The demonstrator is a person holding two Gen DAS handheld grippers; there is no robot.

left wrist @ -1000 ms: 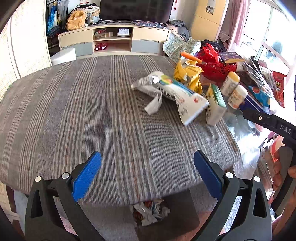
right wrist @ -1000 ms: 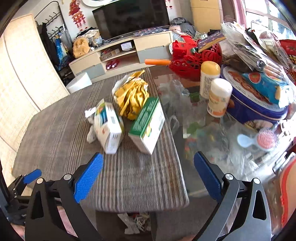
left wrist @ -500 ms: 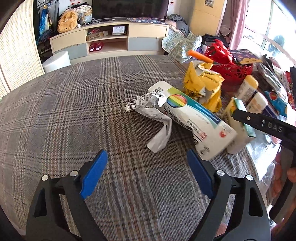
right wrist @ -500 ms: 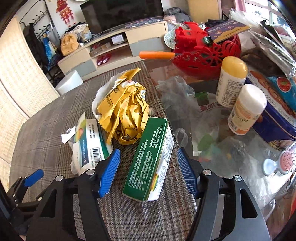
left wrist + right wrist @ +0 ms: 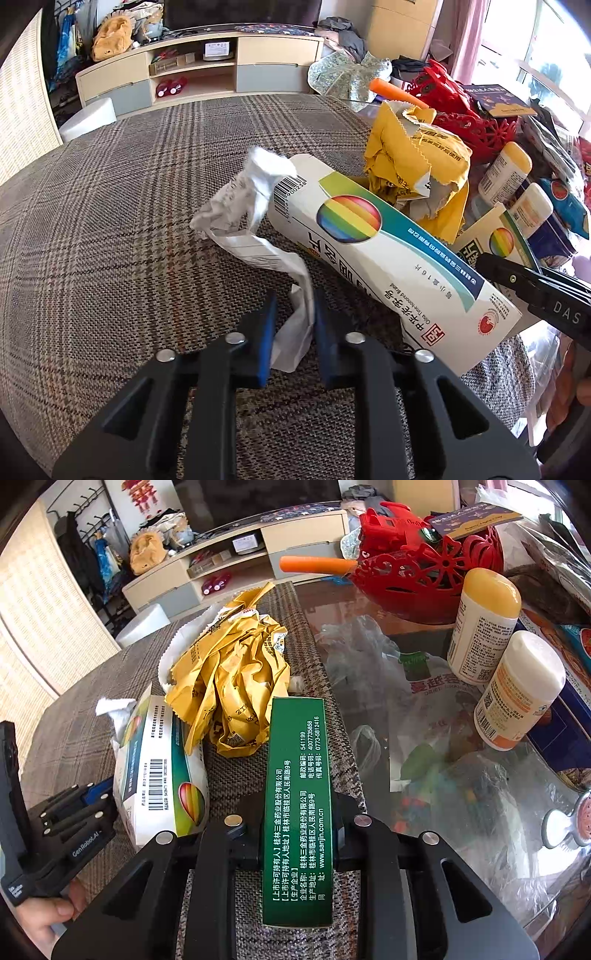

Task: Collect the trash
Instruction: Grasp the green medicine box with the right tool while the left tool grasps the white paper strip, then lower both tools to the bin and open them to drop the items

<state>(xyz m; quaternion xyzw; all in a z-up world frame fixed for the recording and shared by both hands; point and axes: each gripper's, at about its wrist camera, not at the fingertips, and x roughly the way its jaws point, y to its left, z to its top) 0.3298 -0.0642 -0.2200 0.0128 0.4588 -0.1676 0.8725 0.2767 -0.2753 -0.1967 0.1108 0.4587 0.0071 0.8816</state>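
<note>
Fingers of the left gripper (image 5: 291,325) closing on a crumpled paper strip (image 5: 255,236) trailing from the white carton (image 5: 388,254); right gripper (image 5: 297,823) closing on the green carton (image 5: 297,794), yellow wrapper (image 5: 232,686) at 11 o'clock.

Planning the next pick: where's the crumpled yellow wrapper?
Right wrist view: yellow wrapper lies on the plaid cloth, just beyond the green box, right of the white box.

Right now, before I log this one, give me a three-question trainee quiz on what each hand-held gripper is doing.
1. True or false: the yellow wrapper lies between the left hand-held gripper's pads.
2. What is the right hand-held gripper closing on?
3. The white box with the rainbow circle is: A) standing upright, B) lying on the cloth, C) in the red basket.

Key: 1 false, it is the paper leaflet; 2 the green box; 3 B.
</note>
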